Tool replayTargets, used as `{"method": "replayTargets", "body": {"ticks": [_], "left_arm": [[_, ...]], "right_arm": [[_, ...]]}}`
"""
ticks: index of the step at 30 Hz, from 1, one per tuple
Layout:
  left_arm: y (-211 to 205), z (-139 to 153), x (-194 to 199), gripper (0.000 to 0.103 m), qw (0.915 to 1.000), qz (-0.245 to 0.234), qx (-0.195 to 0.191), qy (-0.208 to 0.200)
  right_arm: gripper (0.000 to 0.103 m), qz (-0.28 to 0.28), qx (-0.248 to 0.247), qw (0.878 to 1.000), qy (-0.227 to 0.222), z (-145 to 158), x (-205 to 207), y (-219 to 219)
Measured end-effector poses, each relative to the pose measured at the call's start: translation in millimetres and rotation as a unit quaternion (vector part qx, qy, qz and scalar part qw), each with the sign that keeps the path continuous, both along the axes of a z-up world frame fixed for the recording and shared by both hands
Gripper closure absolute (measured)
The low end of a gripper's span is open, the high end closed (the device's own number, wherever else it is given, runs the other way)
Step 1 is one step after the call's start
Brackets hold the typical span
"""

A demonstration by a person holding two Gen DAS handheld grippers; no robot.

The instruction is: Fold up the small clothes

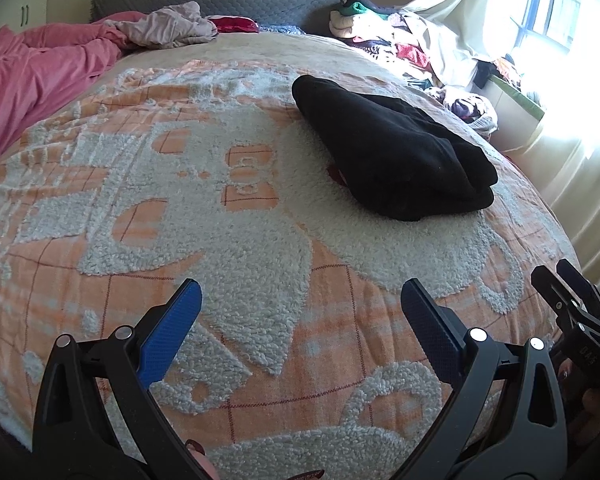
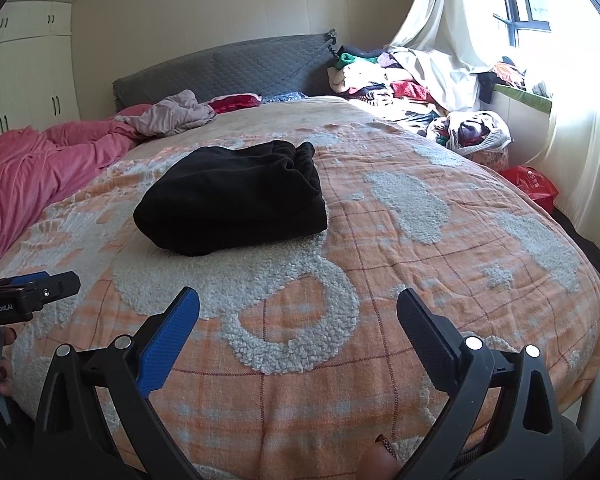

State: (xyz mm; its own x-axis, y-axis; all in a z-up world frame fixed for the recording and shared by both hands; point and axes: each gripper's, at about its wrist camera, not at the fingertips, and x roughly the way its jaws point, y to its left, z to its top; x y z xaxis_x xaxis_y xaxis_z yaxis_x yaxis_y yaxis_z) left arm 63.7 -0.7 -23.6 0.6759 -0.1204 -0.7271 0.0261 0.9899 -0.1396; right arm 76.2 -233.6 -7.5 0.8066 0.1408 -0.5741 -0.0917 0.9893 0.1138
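Note:
A black garment (image 1: 392,152) lies folded in a thick bundle on the orange and white blanket (image 1: 220,240); it also shows in the right wrist view (image 2: 232,200). My left gripper (image 1: 300,300) is open and empty, well short of the bundle, which lies ahead to its right. My right gripper (image 2: 298,304) is open and empty, with the bundle ahead to its left. The right gripper also shows at the right edge of the left wrist view (image 1: 572,300). The left gripper also shows at the left edge of the right wrist view (image 2: 32,290).
A pink quilt (image 2: 32,172) and a pale crumpled cloth (image 2: 172,114) lie at the far left of the bed. A pile of mixed clothes (image 2: 384,76) sits at the far right by the grey headboard (image 2: 228,68). A red bag (image 2: 532,186) and curtain (image 2: 572,160) stand right.

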Motion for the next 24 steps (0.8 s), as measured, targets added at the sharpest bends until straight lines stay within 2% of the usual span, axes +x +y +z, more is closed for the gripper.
{"method": "replayTargets", "body": {"ticks": [24], "left_arm": [[-6.3, 5.3, -2.0, 0.01, 0.9999, -0.005, 0.013, -0.003]], "right_arm": [[0.005, -0.001, -0.006, 1.0, 0.001, -2.5, 2.7, -0.6]]}}
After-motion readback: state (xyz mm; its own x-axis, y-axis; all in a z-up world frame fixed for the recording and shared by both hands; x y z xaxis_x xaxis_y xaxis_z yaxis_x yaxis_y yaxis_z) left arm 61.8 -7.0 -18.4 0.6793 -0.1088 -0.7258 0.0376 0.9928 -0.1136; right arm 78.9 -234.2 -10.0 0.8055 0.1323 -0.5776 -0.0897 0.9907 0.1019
